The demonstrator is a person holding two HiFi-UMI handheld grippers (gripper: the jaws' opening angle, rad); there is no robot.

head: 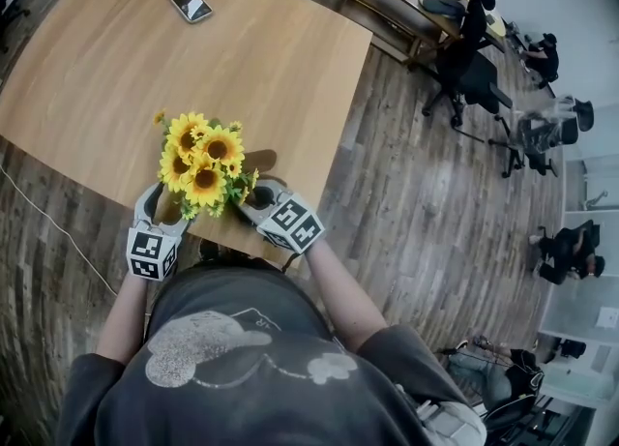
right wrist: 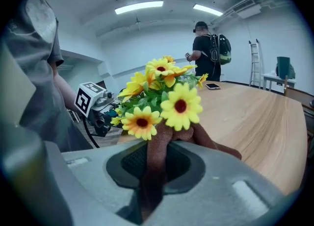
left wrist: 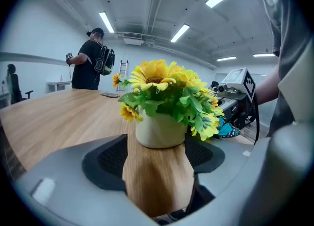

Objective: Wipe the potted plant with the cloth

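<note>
Evidently the right gripper (right wrist: 155, 167) pinches the brown fabric cloth (right wrist: 159, 139) against the white-potted yellow sunflower plant (head: 203, 163) at the wooden table's (head: 242, 47) edge; the left gripper (left wrist: 157, 159), jaws apart, waits beside it, probably for steadying.

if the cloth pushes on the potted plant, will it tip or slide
It probably tips fairly easily: the flower bunch spreads wider than the small pot, so it looks top-heavy. It likely slides too, since the pot sits on a smooth wooden table. That bunch should just bend under the cloth.
</note>
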